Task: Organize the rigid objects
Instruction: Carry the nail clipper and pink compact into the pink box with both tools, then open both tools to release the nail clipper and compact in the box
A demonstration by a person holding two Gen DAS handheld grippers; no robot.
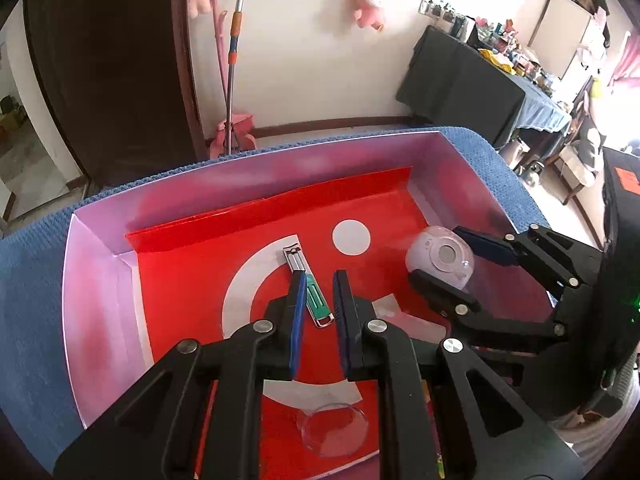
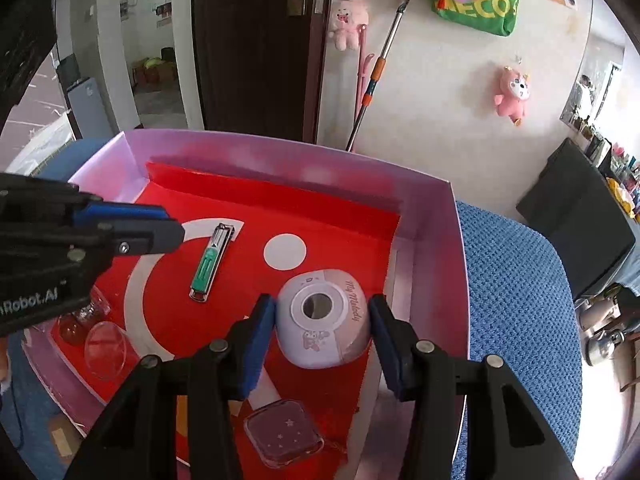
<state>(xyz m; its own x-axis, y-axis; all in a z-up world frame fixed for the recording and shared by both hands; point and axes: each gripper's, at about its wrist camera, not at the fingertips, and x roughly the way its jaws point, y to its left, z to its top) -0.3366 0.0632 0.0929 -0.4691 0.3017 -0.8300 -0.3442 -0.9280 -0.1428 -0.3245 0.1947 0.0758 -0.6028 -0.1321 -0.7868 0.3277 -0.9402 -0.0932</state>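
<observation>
A green and metal nail clipper (image 1: 311, 288) (image 2: 210, 262) lies flat on the red floor of a pink-walled box (image 1: 100, 280) (image 2: 434, 264). My left gripper (image 1: 320, 276) (image 2: 174, 224) hovers open just above it, one finger on each side, holding nothing. A white and lilac round device (image 1: 440, 256) (image 2: 320, 320) with a lens-like ring sits at the box's right side. My right gripper (image 2: 322, 308) (image 1: 437, 254) is shut on it, with a blue pad against each flank.
A clear glass dish (image 1: 332, 428) (image 2: 106, 348) and a small glass jar (image 2: 80, 316) sit at the box's near-left. A clear square case (image 2: 284, 434) with stars lies near the front. The box rests on a blue cloth (image 1: 32, 300) (image 2: 520, 300).
</observation>
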